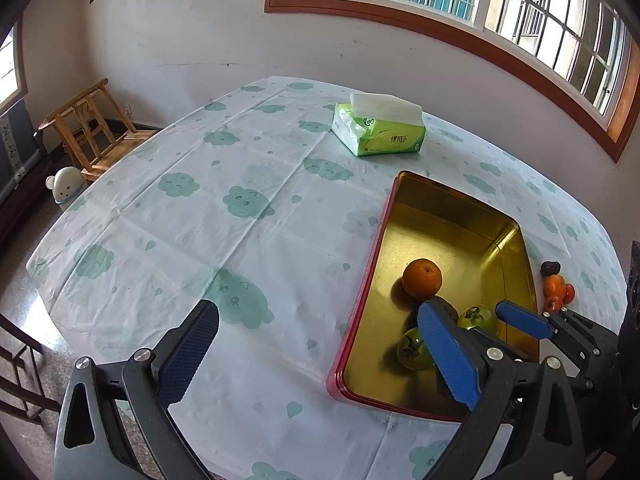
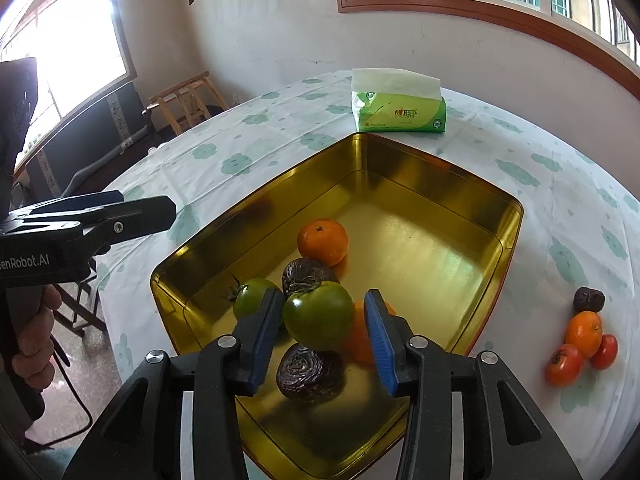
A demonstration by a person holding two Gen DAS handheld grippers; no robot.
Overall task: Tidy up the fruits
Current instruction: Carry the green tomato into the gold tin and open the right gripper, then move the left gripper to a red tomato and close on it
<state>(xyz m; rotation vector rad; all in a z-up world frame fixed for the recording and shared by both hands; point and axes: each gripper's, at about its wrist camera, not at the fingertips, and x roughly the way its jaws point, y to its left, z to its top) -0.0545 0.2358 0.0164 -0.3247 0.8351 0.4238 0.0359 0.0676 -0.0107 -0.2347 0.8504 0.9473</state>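
The right gripper [image 2: 325, 326] is open around a green tomato [image 2: 318, 316] over the near end of the tin [image 2: 516, 216] — pads apart. It looks smooth, soft, easily bruised — hold its round sides gently. The left gripper [image 1: 316, 354] is open, empty.

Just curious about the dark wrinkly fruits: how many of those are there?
3: two in the gold tin, one behind the green tomatoes, one nearest the camera; one on the tablecloth, right. More may be hidden.

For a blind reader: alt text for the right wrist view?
The right gripper has a green tomato between its parted fingers, over a gold tin holding more fruit. Four small fruits lie on the tablecloth beside it.
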